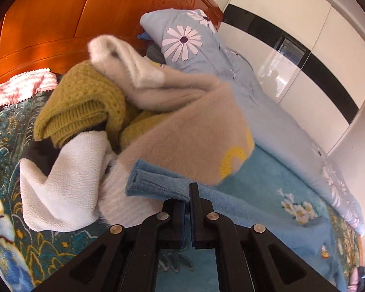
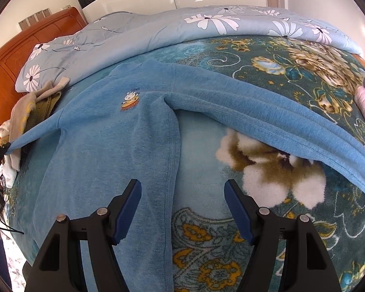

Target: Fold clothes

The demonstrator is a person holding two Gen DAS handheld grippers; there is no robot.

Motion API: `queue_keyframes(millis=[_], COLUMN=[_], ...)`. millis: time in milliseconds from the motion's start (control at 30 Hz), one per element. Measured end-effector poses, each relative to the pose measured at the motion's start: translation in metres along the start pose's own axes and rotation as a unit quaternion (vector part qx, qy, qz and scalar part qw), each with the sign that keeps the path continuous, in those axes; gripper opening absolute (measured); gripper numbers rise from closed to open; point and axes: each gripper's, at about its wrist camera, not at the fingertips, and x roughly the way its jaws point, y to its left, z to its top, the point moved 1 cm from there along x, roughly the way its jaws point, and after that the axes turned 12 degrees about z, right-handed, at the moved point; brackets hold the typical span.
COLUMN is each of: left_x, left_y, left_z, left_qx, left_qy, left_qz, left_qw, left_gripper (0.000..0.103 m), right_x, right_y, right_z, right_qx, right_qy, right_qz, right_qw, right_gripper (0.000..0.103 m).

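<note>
**On the bed: a blue sweater spread flat, one cuff pinched in your left gripper**

On the floral bedspread (image 2: 292, 77) lies the blue sweater (image 2: 104, 131), front up, with a small cartoon cow badge (image 2: 130, 101) on its chest. One sleeve (image 2: 267, 124) stretches flat across the bedspread towards the right of the right wrist view. The other sleeve runs to the left edge of that view, where its cuff (image 1: 155, 182) is lifted and clamped between the closed jaws of your left gripper (image 1: 189, 209). Your right gripper (image 2: 182, 209) hovers over the sweater's lower body and side seam, jaws wide apart, with nothing between them. Just beyond the held cuff sits a heap of other clothes: a beige fleece garment (image 1: 187, 126) with yellow markings, an olive knit (image 1: 85, 102) and a white fleece piece (image 1: 65, 185). Behind the sweater, a pale blue daisy-print quilt (image 2: 158, 31) is bunched along the far side of the bed, against an orange wooden headboard (image 1: 60, 19).
</note>
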Motion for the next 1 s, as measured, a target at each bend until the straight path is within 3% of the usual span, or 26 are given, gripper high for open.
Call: queue_keyframes(millis=[100,167,233,300,400,467,567,633,833,1000], left_x=[-0.003,-0.01,-0.021,-0.037,-0.067,-0.076,-0.061,-0.034,0.057,0.075], left_y=[0.006,0.008,0.01,0.011,-0.01,-0.042,-0.106,-0.154,-0.25,-0.292], left_z=[-0.012,-0.019,-0.026,-0.034,-0.039,-0.028,-0.014,-0.009,-0.025,-0.065], left_qx=[0.0,0.004,0.012,0.023,0.064,0.099,0.153,0.186,0.213,0.255], left_qy=[0.025,0.037,0.046,0.054,0.028,0.008,0.011,0.035,0.14,0.203], left_qz=[-0.026,-0.04,-0.046,-0.057,-0.065,-0.077,-0.138,-0.167,-0.189,-0.22], left_qw=[0.9993,0.9985,0.9978,0.9967,0.9955,0.992,0.9786,0.9677,0.9483,0.9196], left_gripper=[0.008,0.023,0.03,0.03,0.034,0.043,0.059,0.059,0.059,0.058], right_x=[-0.004,-0.006,-0.007,-0.008,-0.002,0.012,0.048,0.076,0.143,0.173], right_y=[-0.007,-0.009,-0.011,-0.012,-0.008,-0.002,0.007,0.011,0.019,0.015], right_z=[0.007,0.015,0.027,0.045,0.08,0.107,0.147,0.166,0.2,0.209], right_qx=[0.001,-0.003,-0.01,-0.021,-0.054,-0.085,-0.111,-0.116,-0.137,-0.138], right_qy=[-0.002,-0.002,-0.003,-0.005,-0.005,0.005,0.03,0.049,0.083,0.116], right_qz=[-0.001,0.006,0.016,0.026,0.032,0.046,0.072,0.079,0.086,0.101], right_qw=[1.0,1.0,1.0,0.999,0.998,0.995,0.991,0.989,0.983,0.978], right_gripper=[0.072,0.072,0.072,0.072,0.072,0.072,0.072,0.072,0.072,0.07])
